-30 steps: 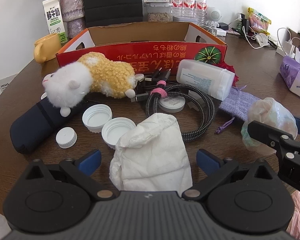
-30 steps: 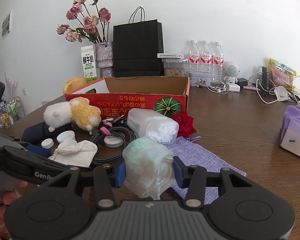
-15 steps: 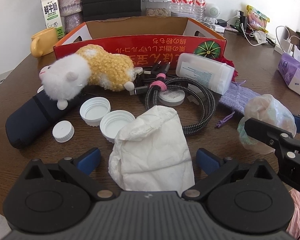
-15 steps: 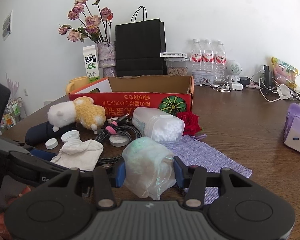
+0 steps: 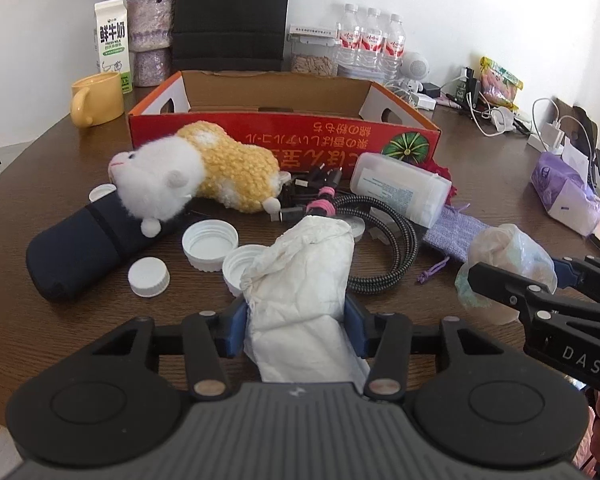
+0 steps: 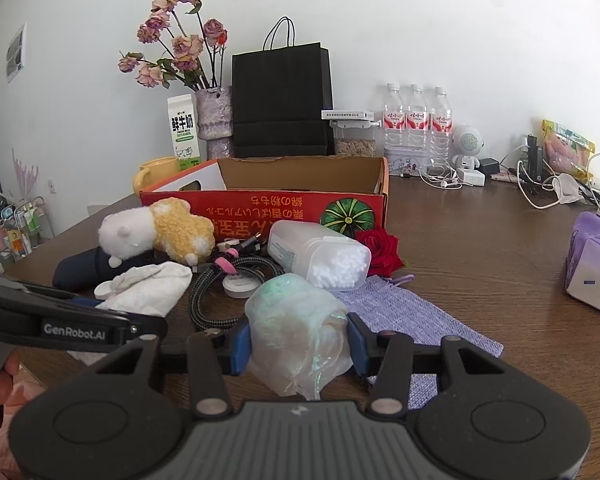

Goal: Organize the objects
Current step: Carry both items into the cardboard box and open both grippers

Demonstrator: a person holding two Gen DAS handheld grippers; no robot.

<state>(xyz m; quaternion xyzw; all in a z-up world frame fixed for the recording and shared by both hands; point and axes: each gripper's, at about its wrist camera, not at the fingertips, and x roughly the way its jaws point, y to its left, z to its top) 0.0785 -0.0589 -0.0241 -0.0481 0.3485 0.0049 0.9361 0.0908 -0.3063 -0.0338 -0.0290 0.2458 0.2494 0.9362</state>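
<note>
Tools are both squeezing things: your left tool (image 5: 296, 330) is pinching the white cloth (image 5: 304, 292), your right tool (image 6: 298, 346) the crinkly plastic bag (image 6: 298, 334). You are only starting; the red box (image 5: 284, 142) at 12 o'clock is looking bare inside.

white cloth (image 5: 300, 304): lower end hidden behind left tongs (image 5: 296, 334) body | bottle cap (image 5: 240, 266): half covered by cloth | dark pouch (image 5: 80, 248): partly under plush toy (image 5: 196, 172) | crumpled plastic bag (image 6: 298, 336): base hidden behind right tongs (image 6: 298, 344) | box interior (image 5: 276, 88): floor out of sight
</note>
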